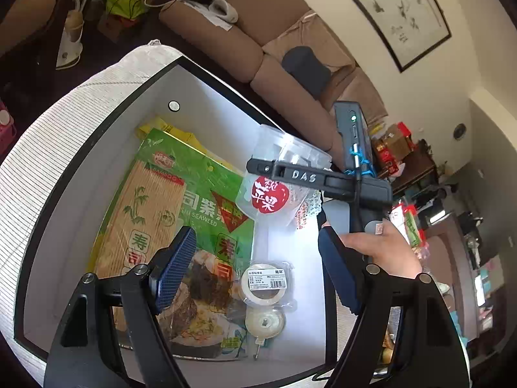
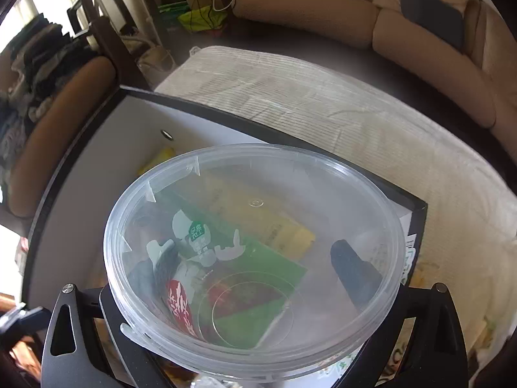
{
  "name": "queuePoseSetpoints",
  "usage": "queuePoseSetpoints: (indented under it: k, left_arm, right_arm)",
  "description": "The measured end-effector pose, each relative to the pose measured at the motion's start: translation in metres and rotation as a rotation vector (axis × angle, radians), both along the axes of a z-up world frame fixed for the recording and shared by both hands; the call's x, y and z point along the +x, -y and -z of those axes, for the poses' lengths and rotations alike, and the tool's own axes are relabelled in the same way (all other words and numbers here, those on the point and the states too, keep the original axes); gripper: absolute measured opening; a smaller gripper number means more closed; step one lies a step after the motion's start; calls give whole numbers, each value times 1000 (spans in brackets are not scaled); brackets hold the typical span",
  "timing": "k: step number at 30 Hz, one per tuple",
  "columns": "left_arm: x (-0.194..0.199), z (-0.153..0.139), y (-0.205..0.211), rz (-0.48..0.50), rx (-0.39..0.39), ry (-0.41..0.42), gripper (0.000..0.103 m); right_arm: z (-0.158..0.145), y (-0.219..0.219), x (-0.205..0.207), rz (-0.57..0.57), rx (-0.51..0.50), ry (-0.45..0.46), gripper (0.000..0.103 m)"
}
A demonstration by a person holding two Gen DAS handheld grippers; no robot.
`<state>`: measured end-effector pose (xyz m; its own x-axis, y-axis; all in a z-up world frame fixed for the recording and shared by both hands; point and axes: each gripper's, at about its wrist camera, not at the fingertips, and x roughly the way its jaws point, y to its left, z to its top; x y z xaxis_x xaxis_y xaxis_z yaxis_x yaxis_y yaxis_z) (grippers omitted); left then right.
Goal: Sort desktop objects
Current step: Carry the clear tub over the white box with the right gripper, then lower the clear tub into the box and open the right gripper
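1. Fingers of the right gripper (image 2: pixel 255 294) clamp a clear plastic tub (image 2: pixel 255 252) by its walls.
2. Left gripper (image 1: pixel 258 271) hangs released, empty, over the sushi seaweed packet (image 1: pixel 181 226).
3. Tub hangs above the box (image 1: pixel 106 148), toward its right edge.
4. Tub's axis runs along the right fingers, mouth toward that camera, base downward.
5. Right hand is nearer.

Daylight, bright overall. Right wrist view: blown-out window (image 2: pixel 22 3) top left = main light source. Glare patches on clear plastic tub (image 2: pixel 255 252), which fills the frame close up and hazes what's behind it. Left wrist view: sharper, white box floor (image 1: pixel 300 291) near overexposed, soft shadows. Heavy fisheye bending + dark vignette at corners, both views.
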<state>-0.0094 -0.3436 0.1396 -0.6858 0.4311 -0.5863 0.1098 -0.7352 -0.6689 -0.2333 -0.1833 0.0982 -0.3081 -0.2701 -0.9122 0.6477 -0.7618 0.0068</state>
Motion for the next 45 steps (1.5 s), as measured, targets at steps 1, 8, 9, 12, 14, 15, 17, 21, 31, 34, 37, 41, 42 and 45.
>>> queuePoseSetpoints:
  k: [1, 8, 9, 12, 14, 15, 17, 21, 31, 34, 37, 41, 42, 45]
  left_arm:
    - [0, -1, -1, 2, -2, -2, 75]
    - [2, -4, 0, 2, 5, -5, 77]
    - [3, -5, 1, 2, 2, -4, 77]
    - [3, -6, 2, -1, -2, -7, 77]
    - [4, -6, 4, -3, 1, -8, 77]
    - [4, -6, 4, -4, 1, -8, 77]
    - [3, -6, 5, -5, 3, -7, 77]
    - [3, -5, 4, 0, 4, -5, 77]
    - [4, -6, 3, 3, 11, -5, 77]
    - [5, -7, 3, -3, 11, -5, 77]
    - [5, -6, 4, -6, 17, -1, 77]
    - [5, -6, 5, -9, 17, 3, 77]
    - [5, -6, 4, -9, 17, 3, 77]
    - [5, -6, 4, -11, 19, 2, 77]
  right_arm:
    - [2, 3, 3, -18, 45, -41, 98]
    - [1, 23, 16, -146, 221, -47, 98]
    - [5, 29, 17, -173, 266, -33, 98]
    - [20, 45, 23, -260, 390, 1, 98]
    - [28, 53, 24, -287, 445, -15, 98]
    - [28, 54, 23, -282, 448, -42, 98]
    - [24, 53, 20, -256, 401, -76, 98]
    - [19, 42, 22, -243, 321, -181, 99]
    - [6, 26, 41, -257, 328, -208, 99]
    - [-9, 19, 37, -207, 279, -191, 99]
    - [-18, 11, 40, -146, 262, -150, 100]
    - [-22, 0, 35, -94, 235, -115, 100]
    - [-24, -2, 30, -80, 213, -98, 100]
    - [-36, -11, 27, -30, 139, -90, 100]
